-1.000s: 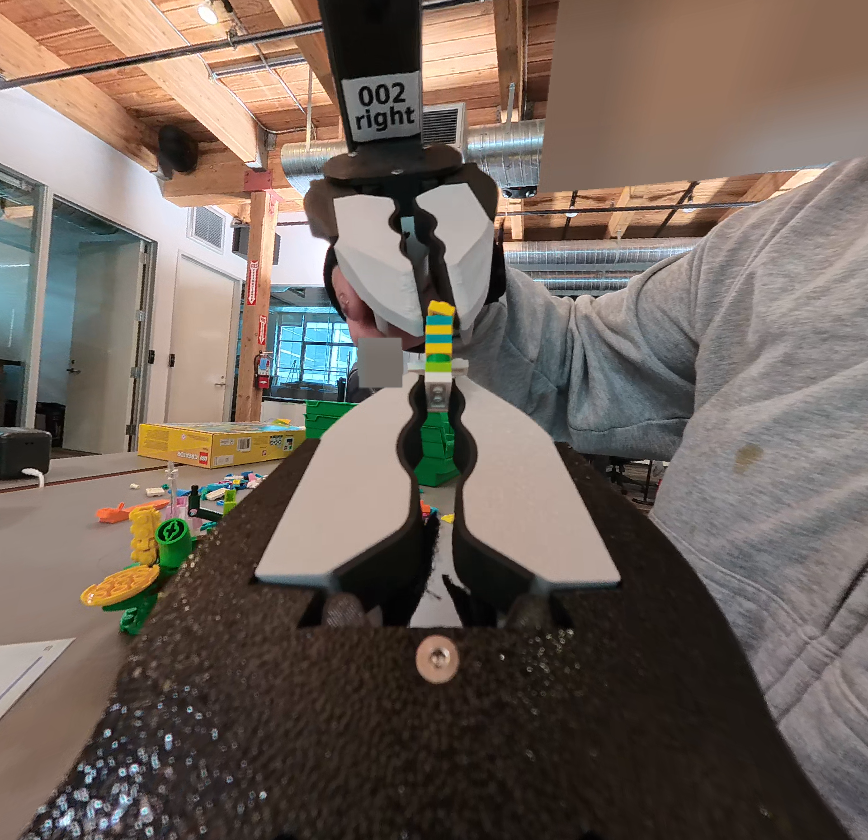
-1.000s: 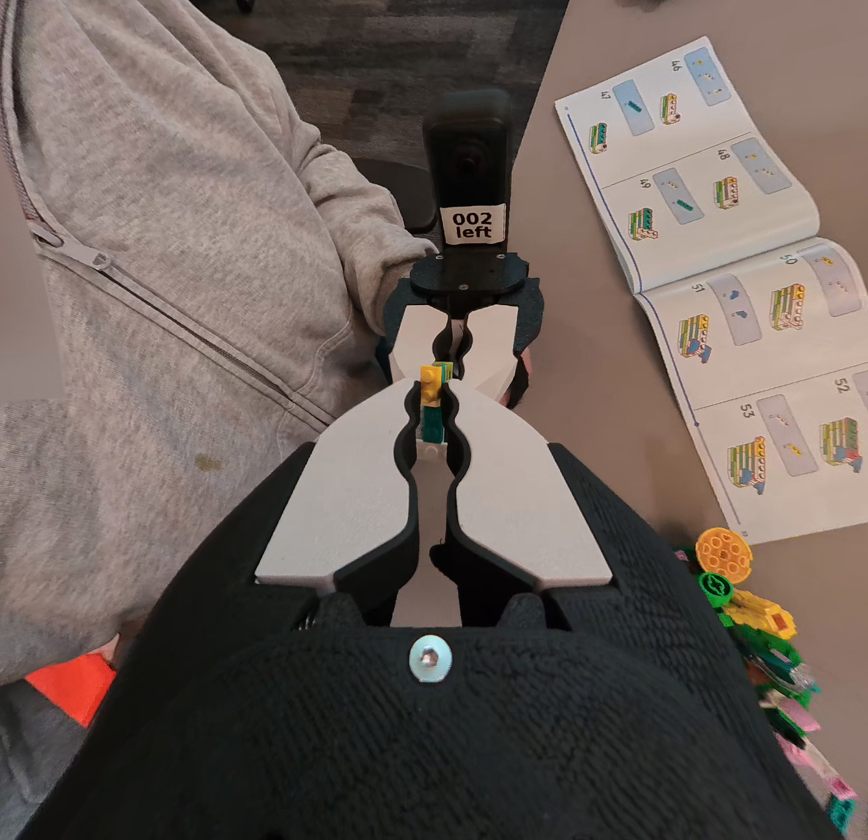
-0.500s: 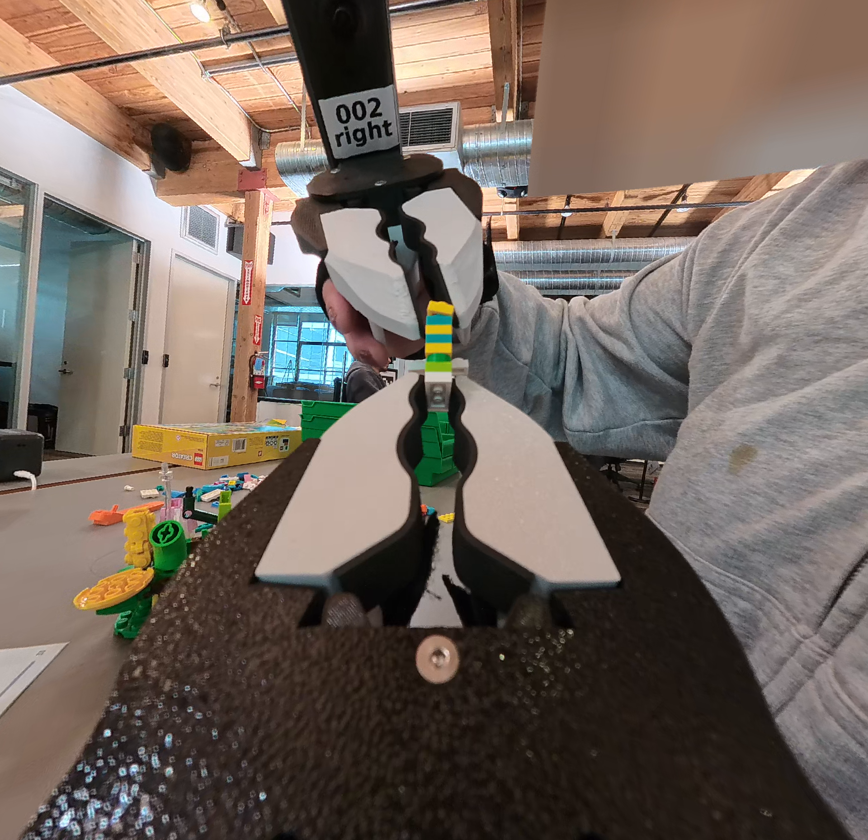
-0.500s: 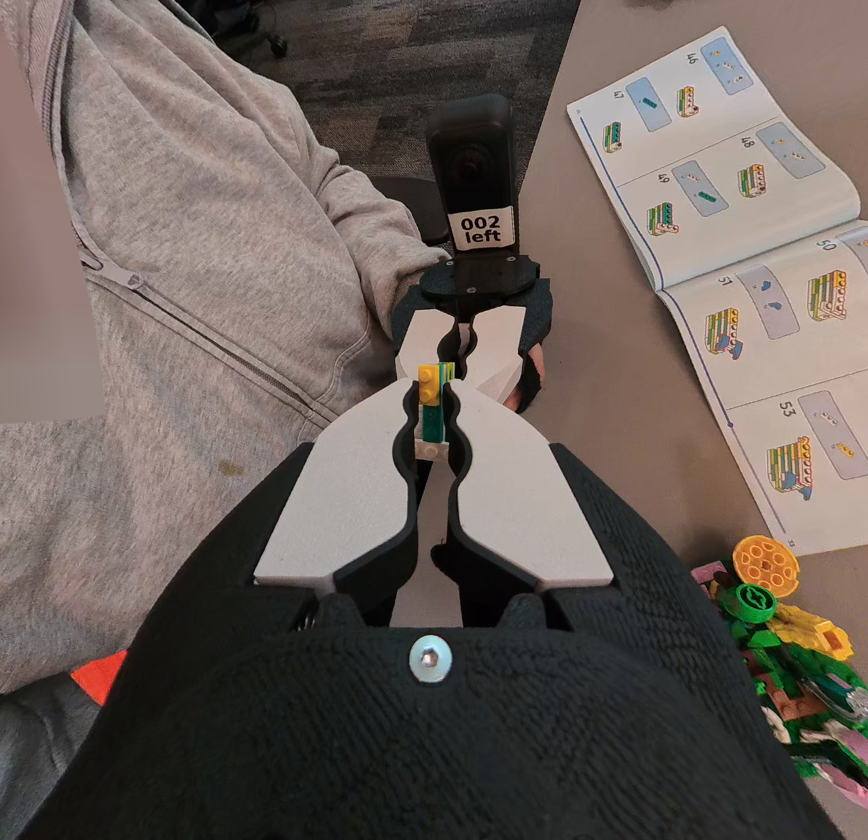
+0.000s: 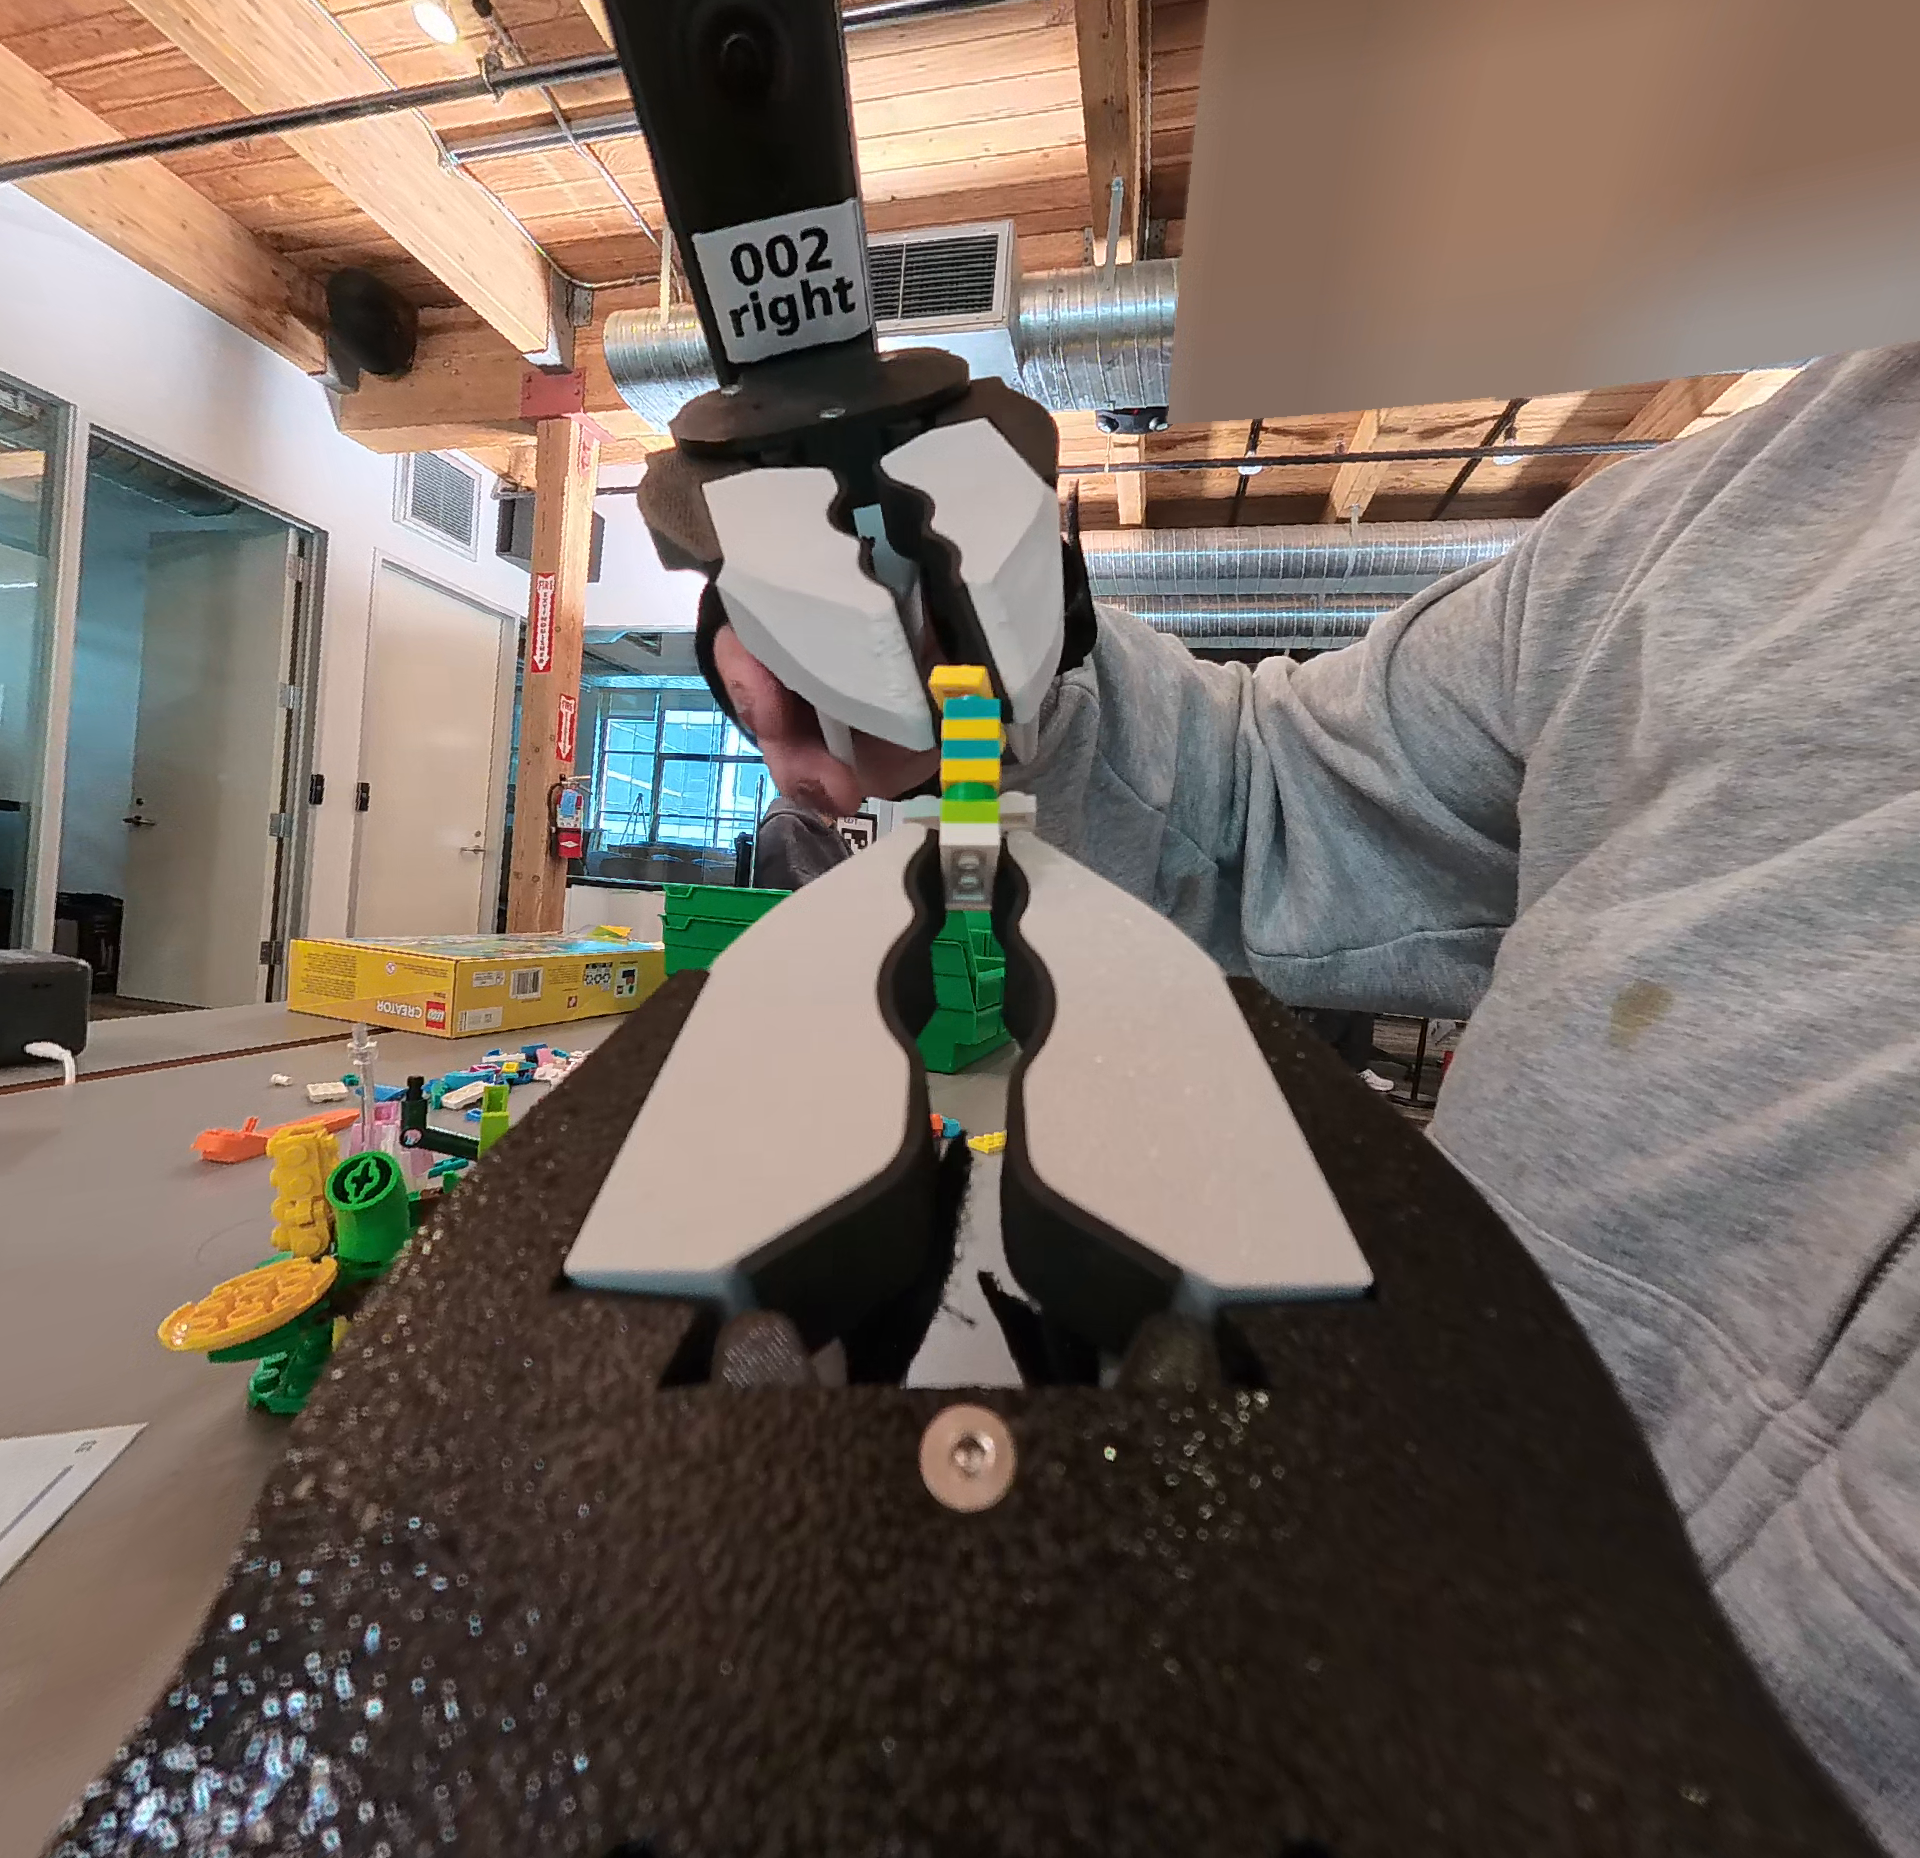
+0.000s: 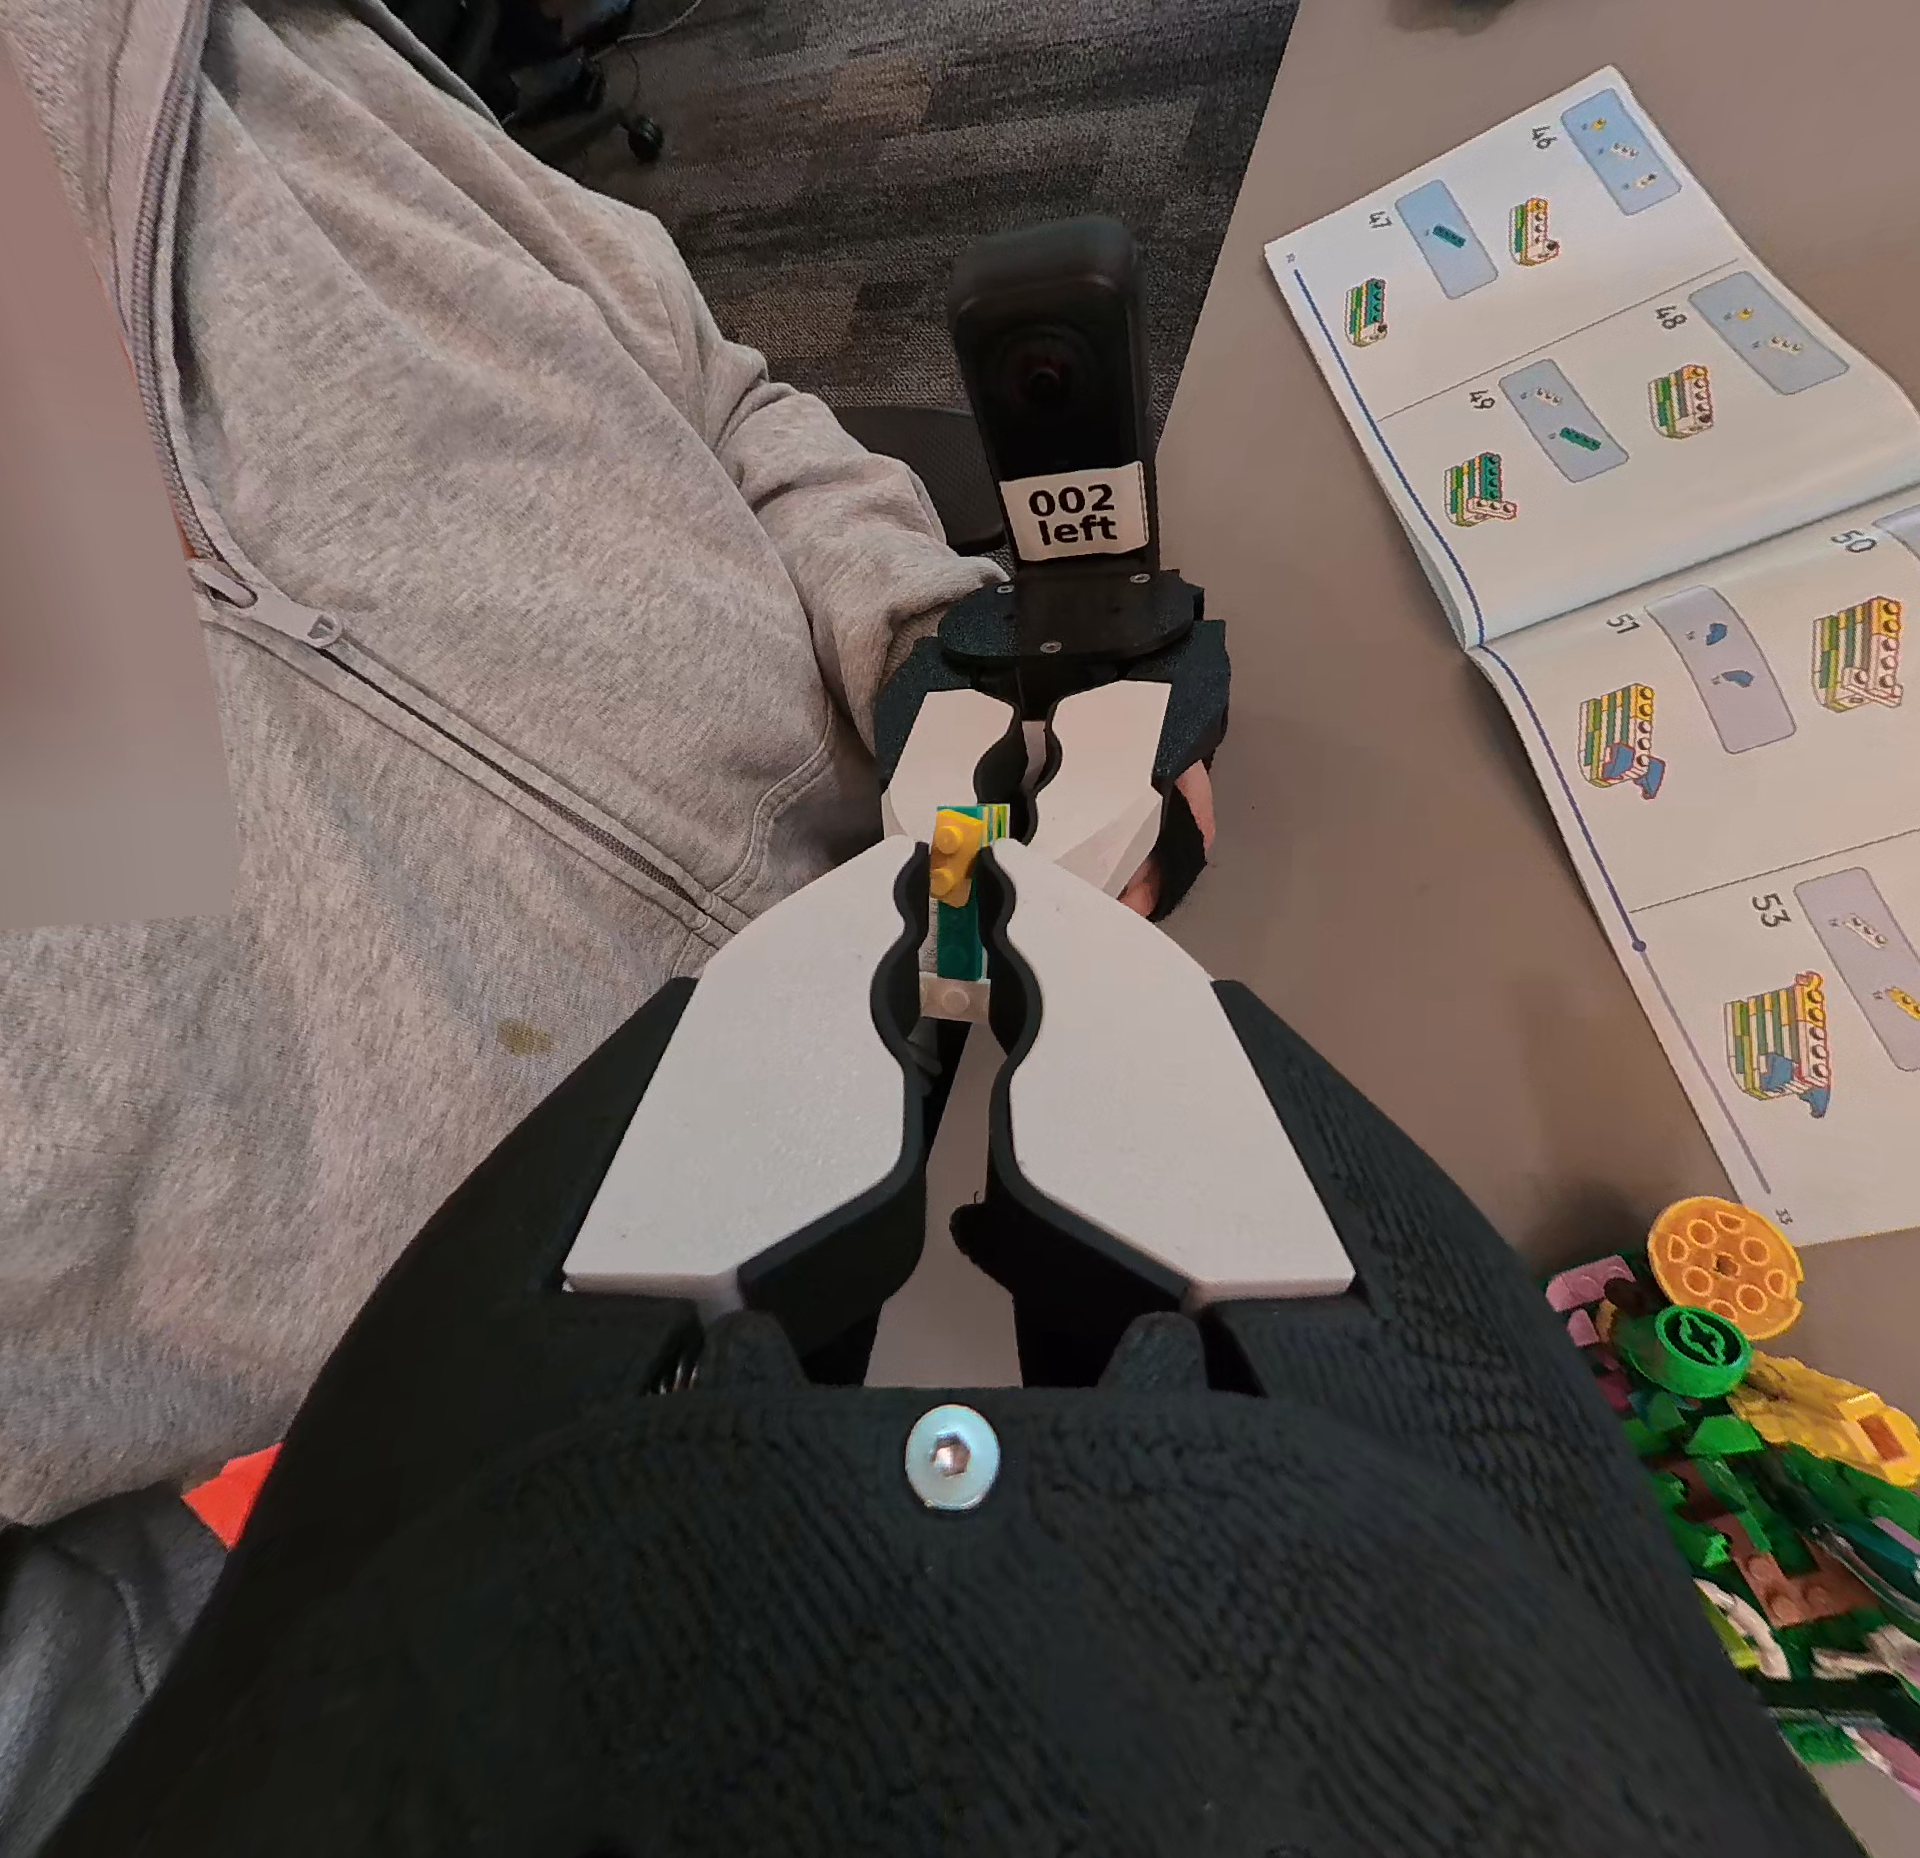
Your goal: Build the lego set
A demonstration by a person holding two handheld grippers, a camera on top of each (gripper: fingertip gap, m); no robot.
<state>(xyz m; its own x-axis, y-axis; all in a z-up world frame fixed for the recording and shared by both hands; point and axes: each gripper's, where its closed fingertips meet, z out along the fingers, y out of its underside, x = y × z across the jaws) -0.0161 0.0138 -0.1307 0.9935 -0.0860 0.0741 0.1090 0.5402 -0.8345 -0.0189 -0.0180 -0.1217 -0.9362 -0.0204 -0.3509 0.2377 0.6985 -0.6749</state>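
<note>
My left gripper [image 5: 971, 866] is shut on the pale base of a small brick assembly [image 5: 971, 759] with yellow and teal stripes, and holds it upright in the air. My right gripper [image 6: 951, 861] comes down on it from above, shut on a small yellow plate [image 6: 951, 858] that sits at the top of the stack. In the left wrist view the yellow plate [image 5: 958, 680] lies right at the right gripper's fingertips [image 5: 883, 686]. In the right wrist view the assembly's teal side [image 6: 961, 935] runs between my fingers, with the left gripper [image 6: 1023, 821] just behind.
An open instruction booklet [image 6: 1662, 561] lies on the grey table [image 6: 1351, 873] to the right. A pile of green, yellow and pink bricks [image 6: 1766, 1445] is at the lower right. A yellow box [image 5: 468, 987] and green bins [image 5: 727, 925] stand farther back. A person's grey sleeve [image 5: 1558, 769] is close. My two grippers' fingertips are within a few centimetres of each other.
The right gripper has tilted and shifted slightly over the stack. The yellow plate stays at its fingertips on top of the assembly. The left gripper's hold has not changed.
</note>
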